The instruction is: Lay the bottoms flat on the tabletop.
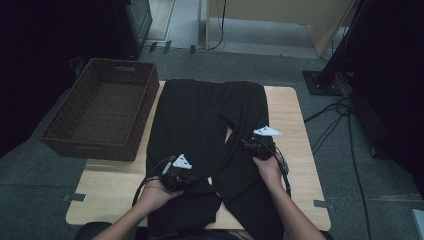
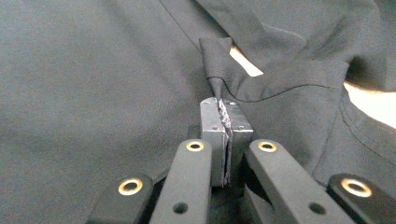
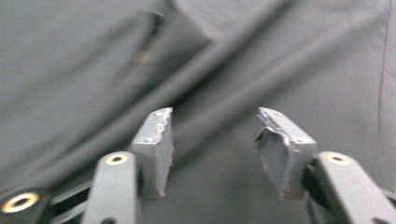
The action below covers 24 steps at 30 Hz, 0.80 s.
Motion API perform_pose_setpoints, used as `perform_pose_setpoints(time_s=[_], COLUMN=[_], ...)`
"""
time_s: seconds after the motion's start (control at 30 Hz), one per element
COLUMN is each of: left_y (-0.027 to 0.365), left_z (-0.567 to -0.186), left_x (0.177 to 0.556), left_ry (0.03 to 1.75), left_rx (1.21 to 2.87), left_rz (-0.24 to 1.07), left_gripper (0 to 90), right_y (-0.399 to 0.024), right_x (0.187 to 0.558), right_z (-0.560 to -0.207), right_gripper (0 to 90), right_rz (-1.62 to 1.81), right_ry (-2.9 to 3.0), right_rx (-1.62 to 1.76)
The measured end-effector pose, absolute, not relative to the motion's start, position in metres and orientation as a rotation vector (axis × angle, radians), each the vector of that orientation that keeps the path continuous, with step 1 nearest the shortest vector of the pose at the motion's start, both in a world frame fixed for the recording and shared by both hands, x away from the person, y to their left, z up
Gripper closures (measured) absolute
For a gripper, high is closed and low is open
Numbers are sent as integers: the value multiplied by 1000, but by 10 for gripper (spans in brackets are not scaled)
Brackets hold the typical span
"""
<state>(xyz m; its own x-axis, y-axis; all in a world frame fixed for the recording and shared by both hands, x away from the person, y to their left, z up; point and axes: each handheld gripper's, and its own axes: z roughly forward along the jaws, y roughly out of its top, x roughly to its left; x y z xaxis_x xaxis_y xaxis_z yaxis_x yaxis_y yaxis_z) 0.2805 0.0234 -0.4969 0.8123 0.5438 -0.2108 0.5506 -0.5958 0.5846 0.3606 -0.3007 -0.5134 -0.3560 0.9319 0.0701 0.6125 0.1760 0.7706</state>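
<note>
A pair of black trousers [image 1: 210, 115] lies spread on the wooden table [image 1: 292, 115], waist at the far edge and legs toward me. My left gripper [image 1: 176, 172] rests on the left leg near the front. In the left gripper view, the gripper [image 2: 225, 121] is shut on a pinched fold of the black cloth [image 2: 218, 60]. My right gripper [image 1: 256, 145] sits on the right leg beside the gap between the legs. Seen in the right gripper view, this gripper [image 3: 212, 140] stands open just above the cloth [image 3: 93, 70], with nothing between its pads.
A brown woven basket [image 1: 105, 107] stands at the table's far left corner, partly over the edge. Bare wood [image 1: 110, 190] shows at the front left and along the right side. Cables [image 1: 335, 120] lie on the floor to the right.
</note>
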Motion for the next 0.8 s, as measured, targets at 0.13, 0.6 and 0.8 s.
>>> perform_pose_setpoints(time_s=[0.13, 0.6, 0.8], left_y=[27, 40, 29], left_z=[-498, -498, -499], left_x=[281, 283, 269], left_ry=[818, 880, 829], left_rx=[2334, 2317, 2341], left_rz=[-18, -38, -90], left_gripper=[896, 898, 900], right_y=[-312, -346, -357], right_x=[371, 348, 322], right_z=[-520, -514, -511], right_gripper=[455, 891, 895], right_rz=[968, 884, 863], right_ry=[2011, 2055, 2093], right_rx=[1502, 1517, 1532])
